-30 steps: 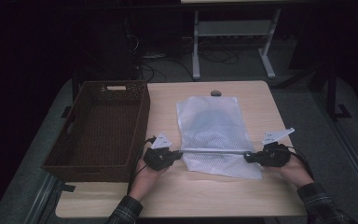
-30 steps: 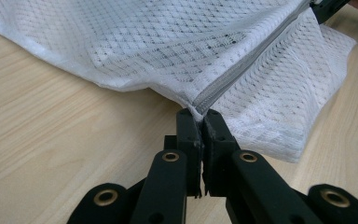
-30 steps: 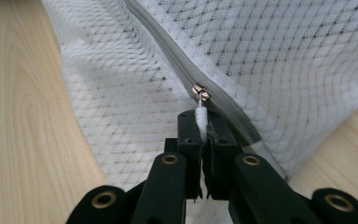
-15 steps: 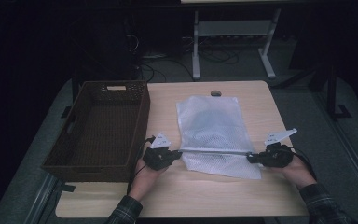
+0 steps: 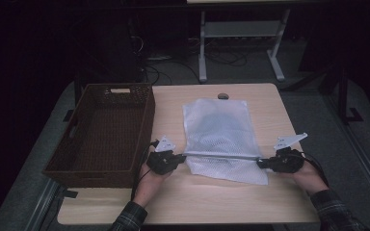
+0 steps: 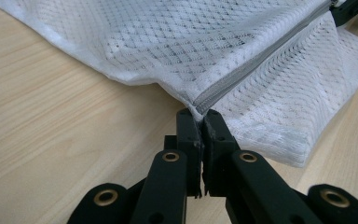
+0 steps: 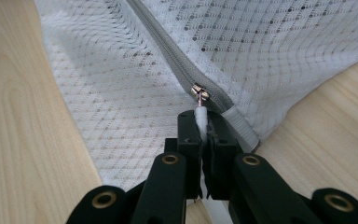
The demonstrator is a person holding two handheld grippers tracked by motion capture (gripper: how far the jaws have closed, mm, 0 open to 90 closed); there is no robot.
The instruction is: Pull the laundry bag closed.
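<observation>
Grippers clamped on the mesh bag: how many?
2. The left gripper pinches the mesh bag at its zipper's left end; the right gripper holds the zipper pull at the right end.

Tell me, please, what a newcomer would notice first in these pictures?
First, the white mesh bag lying in the middle of the wooden table, its grey zipper stretched between two claws. The left claw pinches the zipper's end, and the right claw grips the pull tab. A dark wicker basket stands to the left.
</observation>
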